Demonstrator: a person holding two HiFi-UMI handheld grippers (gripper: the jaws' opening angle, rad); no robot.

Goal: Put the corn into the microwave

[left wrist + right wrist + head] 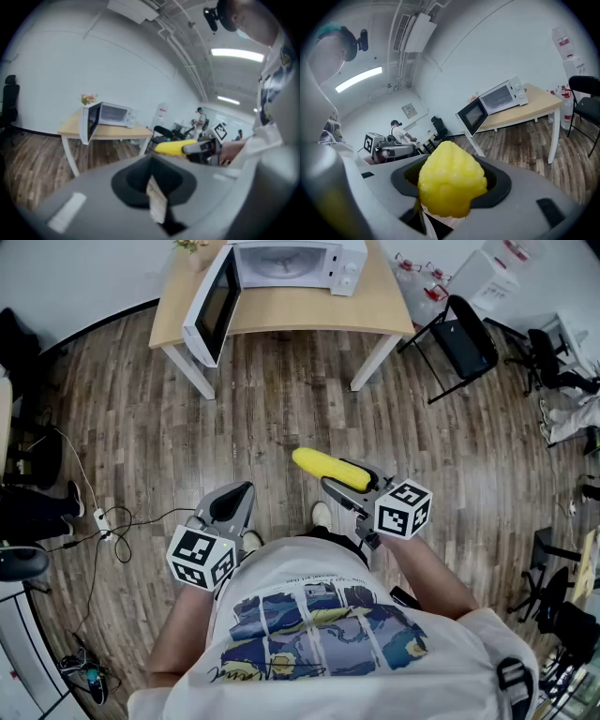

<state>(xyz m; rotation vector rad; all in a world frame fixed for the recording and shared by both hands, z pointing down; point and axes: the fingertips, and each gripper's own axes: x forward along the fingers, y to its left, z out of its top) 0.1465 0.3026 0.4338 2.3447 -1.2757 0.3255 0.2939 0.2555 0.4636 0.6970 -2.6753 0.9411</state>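
Note:
A yellow corn cob [323, 468] sticks out forward from my right gripper [339, 480], which is shut on it at waist height over the wooden floor. In the right gripper view the corn [451, 180] fills the space between the jaws. My left gripper [236, 495] hangs to the left of it with its jaws together and nothing in them. The white microwave [291, 263] stands on a light wooden table [281, 313] far ahead, its door [214, 306] swung open to the left. The left gripper view shows the microwave [110, 115] and the corn [176, 147].
A black folding chair [464, 338] stands right of the table. Office chairs and clutter line the right edge. A power strip [100, 519] with cables lies on the floor at the left. Wooden floor stretches between me and the table.

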